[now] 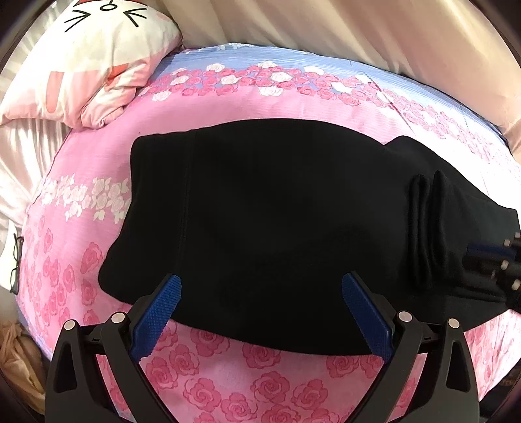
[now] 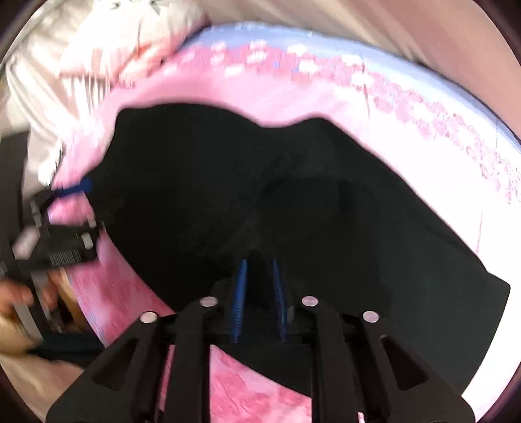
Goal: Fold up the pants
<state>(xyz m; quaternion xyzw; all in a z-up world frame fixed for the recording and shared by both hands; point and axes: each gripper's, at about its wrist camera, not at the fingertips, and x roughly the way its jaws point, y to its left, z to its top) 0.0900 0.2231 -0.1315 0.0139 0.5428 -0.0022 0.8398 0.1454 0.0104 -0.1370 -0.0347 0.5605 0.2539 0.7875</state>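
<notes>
A bed [image 1: 97,182] dressed in a pink rose-print sheet with a pale blue band along its far edge is carrying a pair of black pants [image 1: 260,221], which are lying folded across the middle of the bed, reaching toward its right edge. A white-and-pink cartoon-cat pillow [image 1: 81,61] is sitting at the bed's far left corner, cream curtains [image 1: 325,26] are hanging behind the far edge, and a pair of dark-framed glasses [image 1: 16,263] is resting at the left edge. The left hand-held gripper [image 1: 260,289] is hovering over the near edge of the pants with its blue-padded fingers [image 1: 159,309] spread wide apart and gripping nothing; whether the tips are brushing the cloth is unclear. In the blurred right wrist view, the right hand-held gripper [image 2: 259,270] is showing its blue pads drawn close together with a bunched ridge of the black pants [image 2: 293,195] pinched between them near the bed's near edge. The left hand-held gripper [image 2: 65,208] is appearing at the left edge of that view, beside the pants' left end, with a hand [image 2: 16,299] below it.
</notes>
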